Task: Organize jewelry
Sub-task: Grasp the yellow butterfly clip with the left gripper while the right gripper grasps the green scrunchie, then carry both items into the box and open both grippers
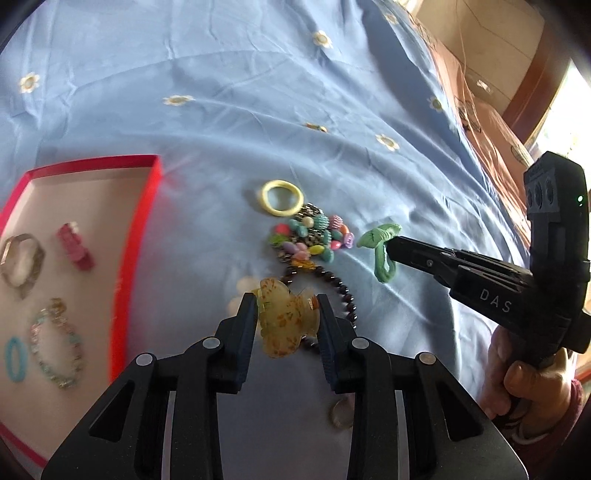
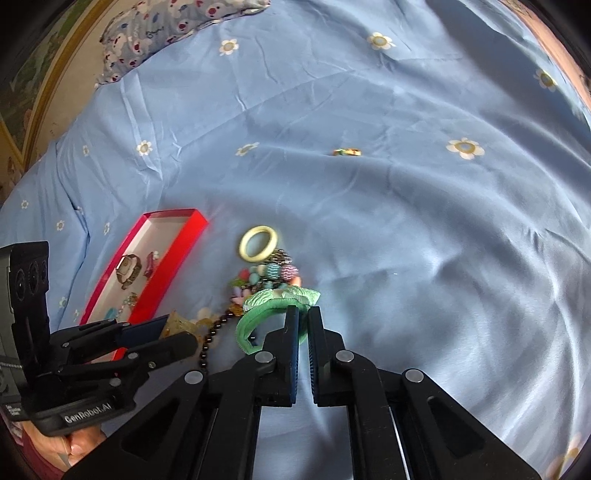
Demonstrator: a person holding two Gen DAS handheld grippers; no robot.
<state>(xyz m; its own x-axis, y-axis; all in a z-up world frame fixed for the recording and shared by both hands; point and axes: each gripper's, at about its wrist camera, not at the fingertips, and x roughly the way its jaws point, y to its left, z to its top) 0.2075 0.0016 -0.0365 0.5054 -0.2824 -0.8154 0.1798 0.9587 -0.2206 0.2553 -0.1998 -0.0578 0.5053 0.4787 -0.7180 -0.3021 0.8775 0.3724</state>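
My left claw (image 1: 286,308) is clamped on the amber hair clip (image 1: 284,325), a pad on each side of it. The clip sits at the near end of the jewelry pile on the blue bedsheet (image 1: 221,92), over a dark bead bracelet (image 1: 341,291). My right claw (image 2: 299,317) is clenched on the green hair tie (image 2: 258,314), pinching its band at the tips; the tie's bow lies just right of the pile. Pile also has a multicoloured charm cluster (image 1: 314,236) and a yellow ring (image 1: 282,197) at its far end, touching the cluster. A clear small piece (image 1: 341,413) lies on the sheet by my left claw's right finger, too blurred to name. Left of the pile is the red tray (image 1: 147,229), open, apart from the pile. Inside: watch (image 1: 20,264), red clip (image 1: 75,245), pale bead bracelet (image 1: 55,347), blue hair tie (image 1: 14,358), all lying separate. Farther out on the sheet, one small coloured piece (image 2: 347,151) alone. A patterned pillow (image 2: 166,26) sits at the bed's far corner. My right hand (image 1: 532,384) grips the handle, maroon sleeve (image 1: 565,417) at the wrist.
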